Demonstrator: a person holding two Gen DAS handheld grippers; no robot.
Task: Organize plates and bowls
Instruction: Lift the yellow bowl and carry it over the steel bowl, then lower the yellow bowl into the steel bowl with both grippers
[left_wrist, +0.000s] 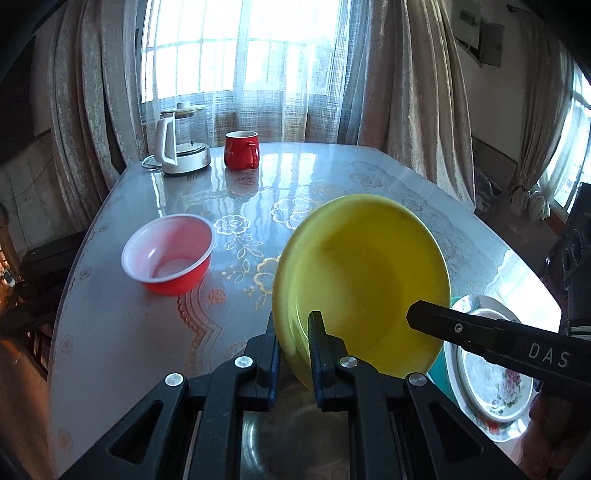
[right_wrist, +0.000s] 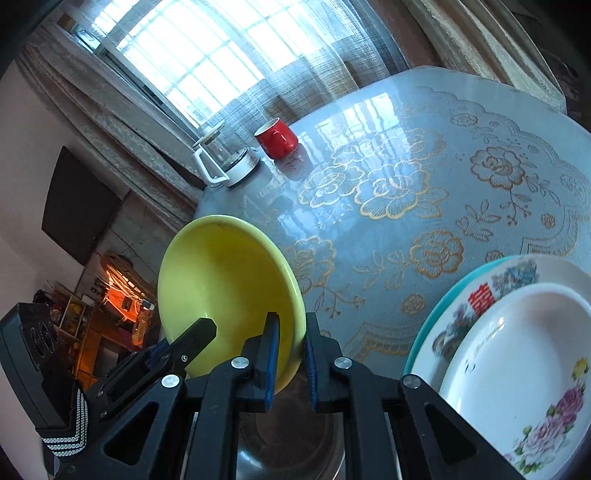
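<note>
A yellow plate (left_wrist: 364, 280) is held tilted above the table, gripped at two spots on its rim. My left gripper (left_wrist: 293, 332) is shut on its near left rim. My right gripper (right_wrist: 290, 332) is shut on the other side of the plate (right_wrist: 225, 291); its finger (left_wrist: 461, 328) shows in the left wrist view. A red bowl with a white inside (left_wrist: 170, 253) stands on the table to the left. A stack of white floral plates (right_wrist: 517, 354) on a teal plate lies at the right, also seen in the left wrist view (left_wrist: 491, 369).
A red mug (left_wrist: 242, 149) and a white glass kettle (left_wrist: 181, 142) stand at the far edge of the table (left_wrist: 129, 332), by the curtained window. The table has a glossy floral cover. A dark cabinet stands off the left edge.
</note>
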